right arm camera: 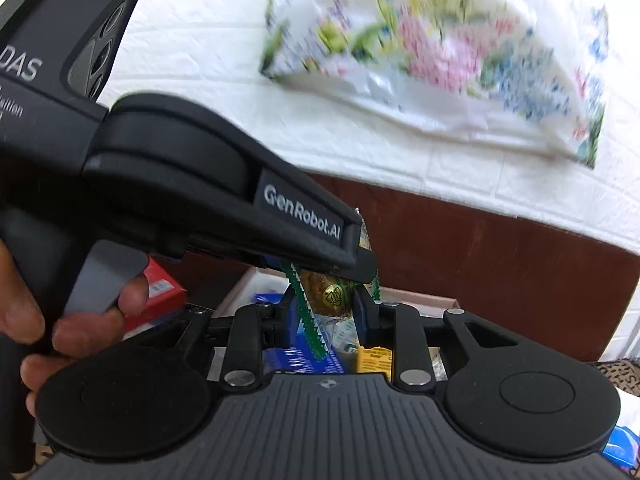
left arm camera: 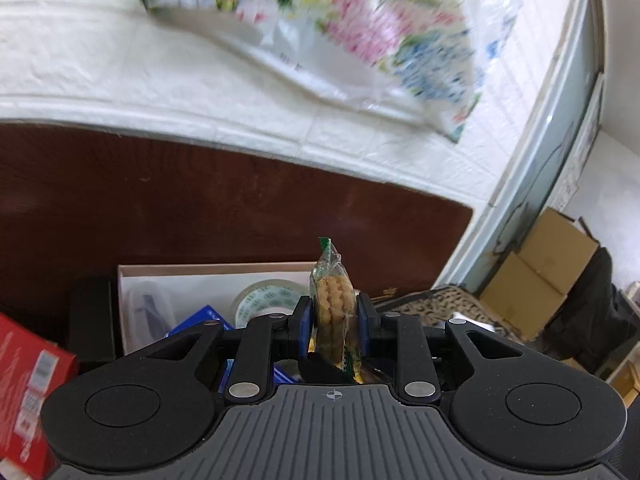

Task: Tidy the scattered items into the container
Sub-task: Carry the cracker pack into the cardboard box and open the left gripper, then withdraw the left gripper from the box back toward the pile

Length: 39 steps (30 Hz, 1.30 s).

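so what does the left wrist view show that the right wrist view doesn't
Left wrist only: the left gripper shut on a clear green-edged packet of biscuits, a roll of clear tape in the box, brown cardboard cartons at right.

Right wrist only: the right gripper shut on a golden wrapped snack with green zigzag edging, a hand on the left gripper's trigger, a yellow packet.

Both: the shallow white box, the red carton, the floral plastic bag.

Left gripper [right arm camera: 360,256] across right gripper's [right arm camera: 326,308] path
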### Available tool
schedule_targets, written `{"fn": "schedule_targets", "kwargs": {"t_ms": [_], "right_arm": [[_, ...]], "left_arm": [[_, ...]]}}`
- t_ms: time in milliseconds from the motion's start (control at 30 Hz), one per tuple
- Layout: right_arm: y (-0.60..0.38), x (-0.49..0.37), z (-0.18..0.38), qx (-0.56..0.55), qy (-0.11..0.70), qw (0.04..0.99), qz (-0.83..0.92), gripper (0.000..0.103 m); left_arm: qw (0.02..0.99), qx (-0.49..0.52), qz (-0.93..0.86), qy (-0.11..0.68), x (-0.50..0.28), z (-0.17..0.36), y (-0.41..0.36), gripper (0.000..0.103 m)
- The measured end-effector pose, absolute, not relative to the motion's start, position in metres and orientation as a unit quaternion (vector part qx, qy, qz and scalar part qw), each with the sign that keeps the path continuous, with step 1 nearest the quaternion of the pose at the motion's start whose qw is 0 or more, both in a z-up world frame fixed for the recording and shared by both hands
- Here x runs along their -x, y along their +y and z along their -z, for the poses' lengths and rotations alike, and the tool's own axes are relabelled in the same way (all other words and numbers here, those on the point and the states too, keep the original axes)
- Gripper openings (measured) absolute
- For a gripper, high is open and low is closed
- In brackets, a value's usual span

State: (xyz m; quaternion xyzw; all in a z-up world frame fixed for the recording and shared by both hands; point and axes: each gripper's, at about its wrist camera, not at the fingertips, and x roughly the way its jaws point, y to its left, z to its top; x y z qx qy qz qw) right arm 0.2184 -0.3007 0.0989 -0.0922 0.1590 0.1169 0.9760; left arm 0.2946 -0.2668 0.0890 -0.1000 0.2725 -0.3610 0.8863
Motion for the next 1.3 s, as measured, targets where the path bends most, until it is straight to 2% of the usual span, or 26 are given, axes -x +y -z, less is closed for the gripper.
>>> {"fn": "schedule_targets", "kwargs": {"t_ms": [133, 200, 233, 267, 300, 367, 400, 467, 600, 867, 1033, 1300], "right_arm": [[-0.307, -0.249, -0.088, 0.09, 0.176, 0.973, -0.12, 0.031], [-0.309, -0.268, -0.082, 0.099, 0.184, 0.971, -0.116, 0.033], [-0.308, -0.274, -0.078, 0.106, 0.193, 0.969, -0.113, 0.036], [-0.308, -0.277, -0.075, 0.111, 0.2, 0.967, -0.108, 0.053], [-0.309, -0.276, -0.071, 0.116, 0.199, 0.968, -0.102, 0.07], [-0.309, -0.268, -0.065, 0.13, 0.182, 0.97, -0.09, 0.084], [-0.309, -0.263, -0.063, 0.133, 0.177, 0.972, -0.084, 0.087], [-0.31, -0.255, -0.061, 0.128, 0.173, 0.973, -0.081, 0.089], [-0.307, -0.24, -0.065, 0.113, 0.178, 0.974, -0.083, 0.099], [-0.287, -0.206, -0.091, 0.139, 0.151, 0.975, -0.088, 0.103], [-0.273, -0.165, -0.102, 0.134, 0.136, 0.975, -0.113, 0.103], [-0.239, -0.085, -0.077, 0.176, 0.111, 0.967, -0.143, 0.103]], "left_arm": [[0.884, 0.112, 0.353, 0.287, -0.325, -0.074, -0.277, 0.023], [0.887, 0.112, 0.341, 0.29, -0.337, -0.067, -0.282, 0.049], [0.892, 0.113, 0.329, 0.29, -0.341, -0.065, -0.282, 0.059], [0.895, 0.118, 0.318, 0.291, -0.343, -0.062, -0.281, 0.083], [0.897, 0.126, 0.31, 0.287, -0.343, -0.06, -0.276, 0.097], [0.902, 0.134, 0.312, 0.268, -0.338, -0.059, -0.267, 0.098], [0.902, 0.126, 0.317, 0.265, -0.334, -0.06, -0.264, 0.098], [0.904, 0.113, 0.322, 0.258, -0.324, -0.061, -0.259, 0.098], [0.908, 0.093, 0.327, 0.245, -0.293, -0.063, -0.247, 0.099], [0.916, 0.057, 0.325, 0.228, -0.233, -0.074, -0.221, 0.099], [0.916, 0.107, 0.31, 0.23, -0.193, -0.073, -0.185, 0.101], [0.924, 0.115, 0.282, 0.23, -0.121, -0.042, -0.131, 0.103]]}}
